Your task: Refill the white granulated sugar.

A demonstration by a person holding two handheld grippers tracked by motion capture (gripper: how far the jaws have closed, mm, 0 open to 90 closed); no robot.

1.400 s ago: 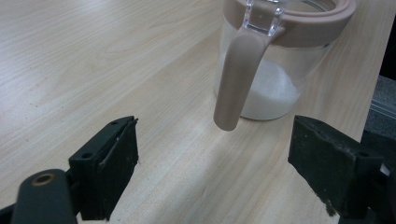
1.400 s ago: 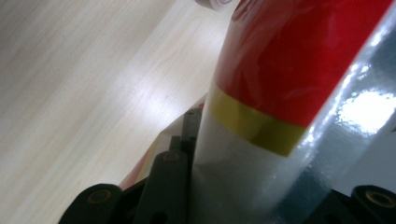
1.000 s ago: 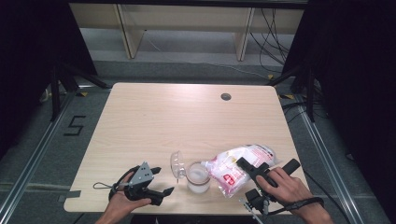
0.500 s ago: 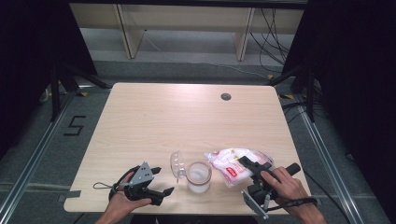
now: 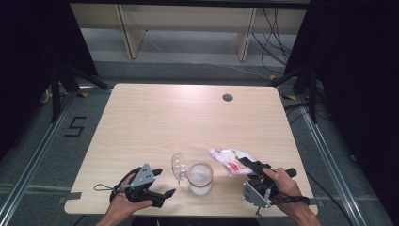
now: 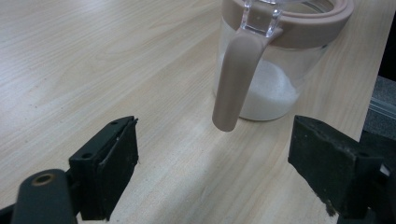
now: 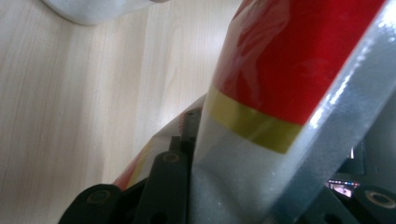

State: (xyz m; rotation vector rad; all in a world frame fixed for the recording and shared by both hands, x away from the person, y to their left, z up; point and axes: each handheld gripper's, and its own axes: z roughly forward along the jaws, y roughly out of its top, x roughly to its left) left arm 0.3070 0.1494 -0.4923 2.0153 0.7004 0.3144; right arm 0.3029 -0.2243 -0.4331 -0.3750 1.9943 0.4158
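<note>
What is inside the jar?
White granules fill the bottom part of the jar, seen through its clear wall. The handle covers a strip of them.

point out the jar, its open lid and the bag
jar (image 5: 200, 178), high view, on its clear wall
open lid (image 5: 177, 165), high view, on the clear flipped-up dome
bag (image 5: 229, 159), high view, on its white and red middle

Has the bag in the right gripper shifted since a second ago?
Yes. The bag, clamped in the right gripper, has sunk toward the table and flattened; it now lies low just right of the jar, which has stayed put.
</note>
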